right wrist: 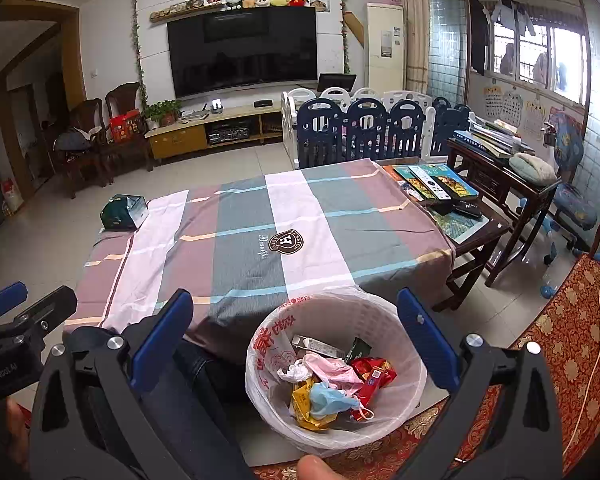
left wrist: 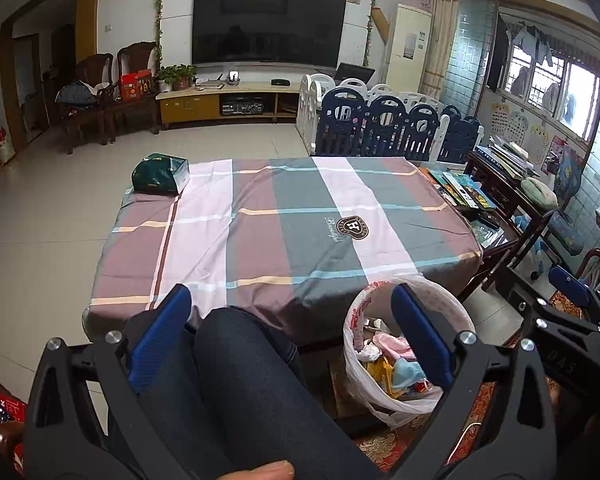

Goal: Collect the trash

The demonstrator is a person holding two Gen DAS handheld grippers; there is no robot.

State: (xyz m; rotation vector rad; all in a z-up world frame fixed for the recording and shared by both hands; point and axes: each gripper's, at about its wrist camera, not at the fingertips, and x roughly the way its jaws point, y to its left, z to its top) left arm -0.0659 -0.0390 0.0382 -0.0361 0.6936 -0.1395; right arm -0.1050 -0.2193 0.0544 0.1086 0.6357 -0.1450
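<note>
A white bin [right wrist: 400, 412] lined with a printed plastic bag stands on the floor at the table's near right corner, holding several wrappers and tissues [right wrist: 332, 380]; it also shows in the left wrist view [left wrist: 364, 384]. My right gripper [right wrist: 296, 340] is open and empty, held above the bin. My left gripper [left wrist: 292, 332] is open and empty over the person's knee [left wrist: 240, 360]. The table [right wrist: 240, 248] carries a plaid cloth, with a green tissue pack [right wrist: 122, 212] at its far left corner.
A side table with books and remotes [right wrist: 436, 188] stands right of the table. A dark wooden desk [right wrist: 500, 176] and blue chair lie further right. A baby fence [right wrist: 364, 132] stands behind. A red patterned sofa [right wrist: 560, 340] lies at the near right.
</note>
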